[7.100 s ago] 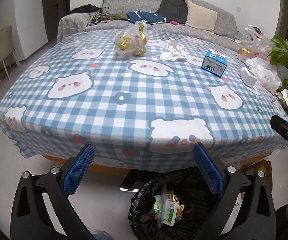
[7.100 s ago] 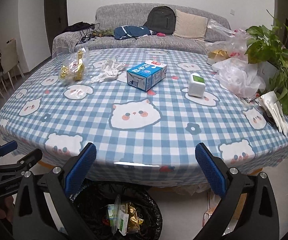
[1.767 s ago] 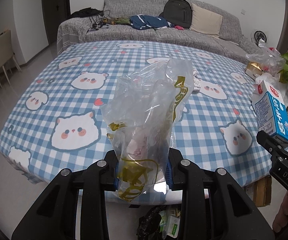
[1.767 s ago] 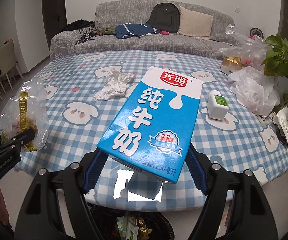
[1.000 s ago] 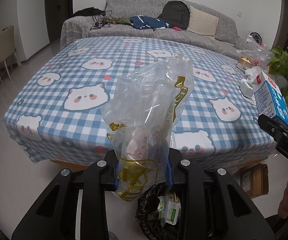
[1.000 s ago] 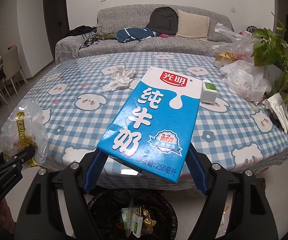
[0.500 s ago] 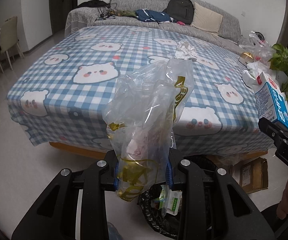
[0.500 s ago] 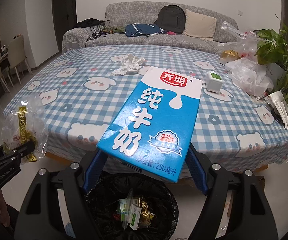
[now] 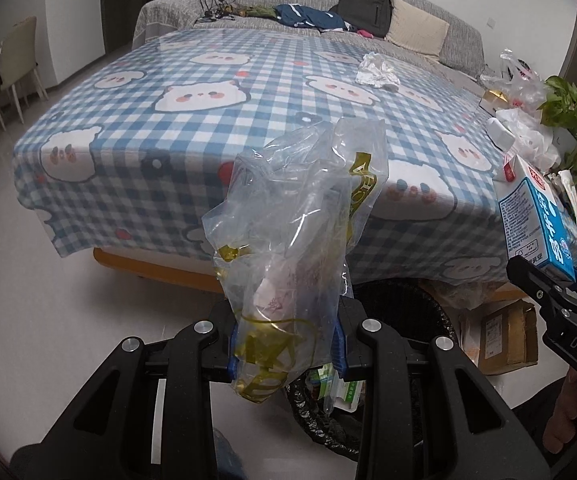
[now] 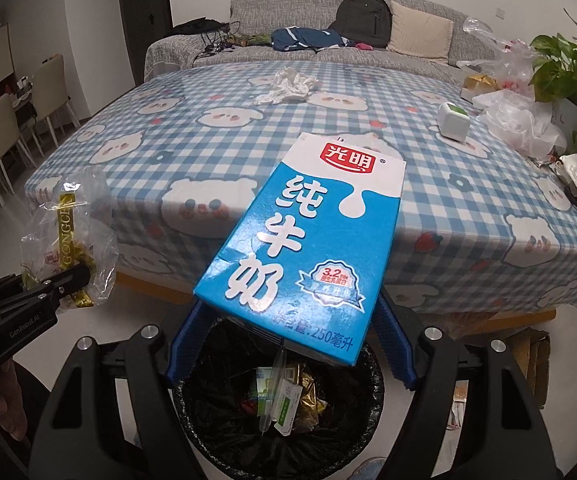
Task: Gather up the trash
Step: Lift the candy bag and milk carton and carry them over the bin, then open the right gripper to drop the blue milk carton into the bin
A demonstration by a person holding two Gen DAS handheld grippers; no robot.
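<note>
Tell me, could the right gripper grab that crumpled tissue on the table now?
Probably not. The right gripper has its jaws clamped on the milk carton, and the tissue lies far across the table.

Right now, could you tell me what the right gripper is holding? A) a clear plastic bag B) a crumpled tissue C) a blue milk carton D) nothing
C: the right gripper has its blue pads clamped on the sides of the blue milk carton, above the bin.
</note>
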